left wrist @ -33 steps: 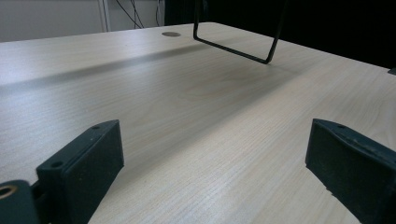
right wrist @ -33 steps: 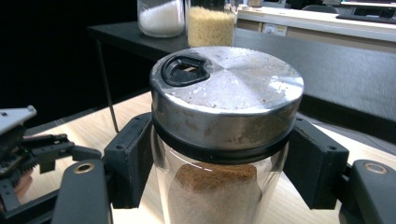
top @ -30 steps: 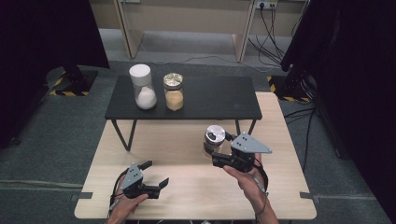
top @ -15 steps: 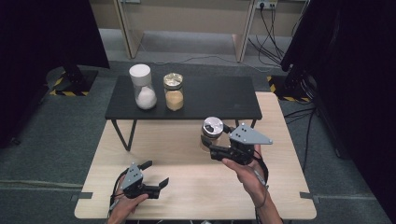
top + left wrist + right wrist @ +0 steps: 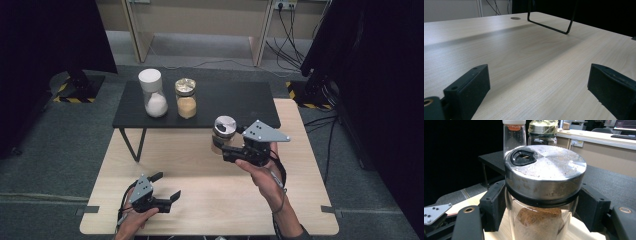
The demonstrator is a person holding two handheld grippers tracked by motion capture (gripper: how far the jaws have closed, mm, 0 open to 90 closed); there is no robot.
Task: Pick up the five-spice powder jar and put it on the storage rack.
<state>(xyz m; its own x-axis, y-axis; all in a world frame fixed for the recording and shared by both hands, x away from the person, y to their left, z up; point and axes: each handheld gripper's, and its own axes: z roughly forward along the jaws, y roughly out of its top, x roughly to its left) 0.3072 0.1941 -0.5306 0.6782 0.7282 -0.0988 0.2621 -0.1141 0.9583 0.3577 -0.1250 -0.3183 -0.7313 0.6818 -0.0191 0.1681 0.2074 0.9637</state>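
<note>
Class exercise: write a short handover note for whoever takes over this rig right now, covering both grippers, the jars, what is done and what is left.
Right gripper: shut on the steel-lidded jar of brown powder, held beside the front edge of the black shelf.
Left gripper: open, holding nothing, low over the wooden table.
Done: white-lidded jar and gold-lidded jar stand on the shelf.
Left: probably set the held jar beside them, then release.

Spread claw — bare wooden table
</note>
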